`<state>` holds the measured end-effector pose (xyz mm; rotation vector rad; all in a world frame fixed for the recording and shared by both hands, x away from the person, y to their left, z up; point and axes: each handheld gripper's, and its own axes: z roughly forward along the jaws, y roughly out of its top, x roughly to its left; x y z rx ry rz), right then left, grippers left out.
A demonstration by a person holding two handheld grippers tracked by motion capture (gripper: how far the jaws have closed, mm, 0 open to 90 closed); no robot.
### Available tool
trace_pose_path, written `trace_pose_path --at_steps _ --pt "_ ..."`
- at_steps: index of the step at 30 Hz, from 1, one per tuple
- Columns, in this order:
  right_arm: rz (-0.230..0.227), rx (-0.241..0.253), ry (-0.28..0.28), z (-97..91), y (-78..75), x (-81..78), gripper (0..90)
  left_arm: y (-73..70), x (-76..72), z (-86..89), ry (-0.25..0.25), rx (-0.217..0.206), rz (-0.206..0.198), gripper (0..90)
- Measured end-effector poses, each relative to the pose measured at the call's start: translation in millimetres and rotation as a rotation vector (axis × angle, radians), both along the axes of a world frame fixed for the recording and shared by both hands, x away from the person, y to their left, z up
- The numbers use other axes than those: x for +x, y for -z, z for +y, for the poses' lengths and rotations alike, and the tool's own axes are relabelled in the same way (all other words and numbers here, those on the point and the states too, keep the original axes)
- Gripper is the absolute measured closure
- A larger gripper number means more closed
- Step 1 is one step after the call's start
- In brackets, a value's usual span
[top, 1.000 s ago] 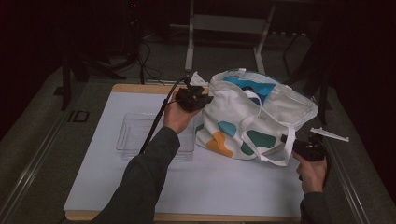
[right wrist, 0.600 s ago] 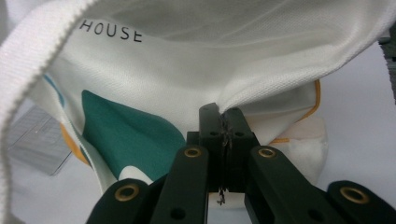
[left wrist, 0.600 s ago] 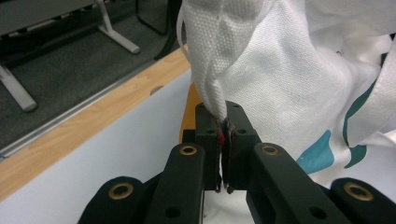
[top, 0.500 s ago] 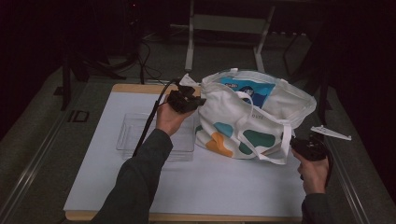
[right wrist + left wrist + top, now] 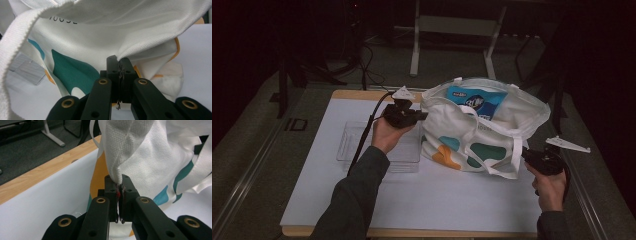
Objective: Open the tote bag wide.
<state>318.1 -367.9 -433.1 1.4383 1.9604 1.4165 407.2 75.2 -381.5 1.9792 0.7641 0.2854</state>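
I have the counter (image 5: 362, 210) under me, covered with a white sheet, and on it the biggest thing in play: a white tote bag (image 5: 482, 127) with teal and orange patches, standing slumped with its mouth held open upward. It sits between my two tools, to the right of the left one and to the left of the right one, so its mouth runs lengthwise from one tool to the other.

My left tool (image 5: 419, 116) is clenched on a pinch of the bag's rim cloth; in the left gripper view the white weave bunches right into the closed jaws. My right tool (image 5: 526, 153) is likewise clamped on a fold of the bag's fabric near its lower right corner, the cloth rising from the jaws in the right gripper view. Neither tool is free.

Just below the left tool lies a clear plastic tray (image 5: 362, 145), apparently with nothing in it.

Smallest, a blue printed packet (image 5: 476, 102) shows inside the bag's open mouth, beyond and to the right of the left tool. I judge that any next move turns on the two grips pulling apart along the mouth's long axis.
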Motion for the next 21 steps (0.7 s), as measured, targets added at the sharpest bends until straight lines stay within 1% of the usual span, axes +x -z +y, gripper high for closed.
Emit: trace_pose_path --at_steps 3,6,7,10,12,15,17,18,19,21 --pt "-0.009 -0.003 -0.003 -0.5 -3.8 -1.6 88.9 -3.6 -2.7 0.1 0.002 0.0 -0.005 86.7" --pt "-0.013 -0.013 -0.015 -0.1 -4.6 -3.9 88.8 -1.1 -2.8 1.7 0.015 0.005 0.013 86.6" --pt "-0.01 -0.017 -0.023 -0.2 -3.6 -4.6 88.8 0.5 -3.5 1.8 0.021 0.013 0.016 86.6" --pt "0.002 -0.019 -0.048 -2.6 0.8 -7.0 88.5 2.7 -5.7 1.8 0.038 0.004 0.025 86.6" --pt "0.008 -0.018 -0.057 -4.7 2.8 -8.3 88.3 4.0 -8.1 1.3 0.054 0.007 0.027 86.6" --pt "0.022 -0.043 -0.072 -5.5 6.0 -9.2 88.0 7.0 -10.0 0.4 0.064 0.021 0.03 86.5" --pt "0.03 -0.052 -0.075 -5.1 7.6 -9.0 88.0 9.7 -10.0 -0.5 0.062 0.029 0.037 86.4" --pt "0.034 -0.053 -0.074 -4.8 8.2 -8.8 88.0 11.4 -10.2 -1.6 0.058 0.045 0.038 86.4" --pt "0.038 -0.058 -0.072 -4.1 9.1 -8.1 88.1 13.6 -10.1 -2.7 0.058 0.05 0.039 86.4" --pt "0.047 -0.081 -0.066 -1.5 11.3 -6.4 88.1 17.0 -9.7 -4.1 0.057 0.055 0.046 86.4"
